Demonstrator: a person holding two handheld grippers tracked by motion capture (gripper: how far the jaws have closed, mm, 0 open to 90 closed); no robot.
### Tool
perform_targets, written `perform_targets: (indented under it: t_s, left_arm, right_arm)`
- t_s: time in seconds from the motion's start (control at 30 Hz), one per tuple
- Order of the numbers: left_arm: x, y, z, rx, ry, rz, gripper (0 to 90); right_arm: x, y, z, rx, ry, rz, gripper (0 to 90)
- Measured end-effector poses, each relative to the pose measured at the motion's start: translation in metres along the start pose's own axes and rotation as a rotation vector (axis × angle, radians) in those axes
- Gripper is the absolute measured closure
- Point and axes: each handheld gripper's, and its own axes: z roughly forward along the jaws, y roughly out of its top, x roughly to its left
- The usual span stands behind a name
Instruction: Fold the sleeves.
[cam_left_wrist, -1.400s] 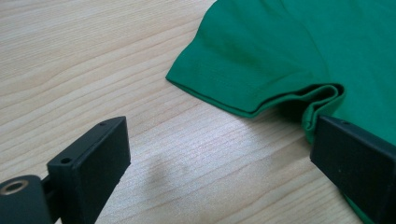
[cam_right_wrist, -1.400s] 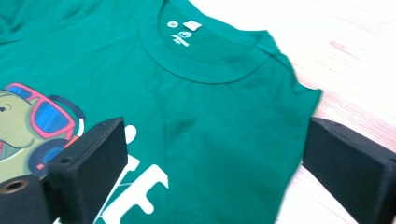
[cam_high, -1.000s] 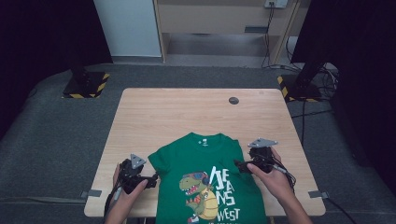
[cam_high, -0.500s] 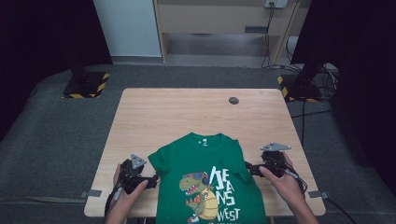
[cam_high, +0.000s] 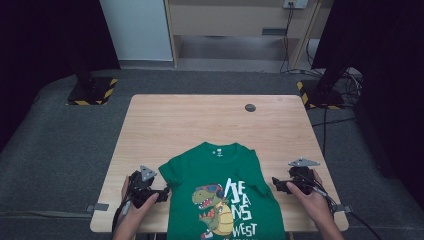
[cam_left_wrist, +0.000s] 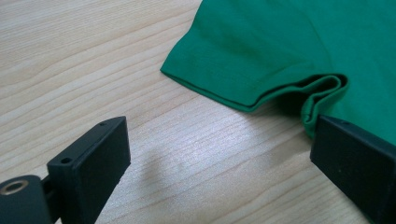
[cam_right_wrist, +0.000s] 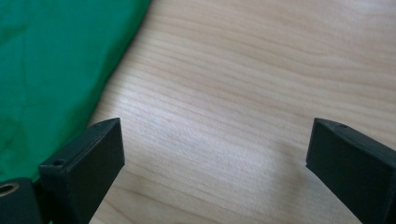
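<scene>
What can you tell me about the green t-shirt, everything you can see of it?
The green t-shirt lies flat, front up, at the near edge of the wooden table, collar pointing away from the person, hem running out of the high view. It looks like soft knit cotton and bears a cartoon dinosaur with white lettering. One sleeve's underside is bunched into a fold beside the open left gripper. The open right gripper sits just off its other side.

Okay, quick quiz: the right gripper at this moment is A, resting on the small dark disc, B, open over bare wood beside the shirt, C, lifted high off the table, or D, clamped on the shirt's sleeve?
B: in the right gripper view the right gripper has its jaws wide apart over bare table, with the green shirt off to one side.
</scene>
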Motion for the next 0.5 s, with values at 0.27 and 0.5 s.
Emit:
perform_targets:
  t_s: [0.27,0.5]
  left_arm:
    - [0.000,0.000,0.000,0.002,0.001,0.003,4.4]
    - [0.000,0.000,0.000,0.002,0.001,0.009,4.7]
  right_arm:
    - [-0.005,-0.009,0.003,0.007,-0.006,0.014,4.0]
    - [-0.005,-0.013,0.003,-0.003,-0.024,-0.007,2.7]
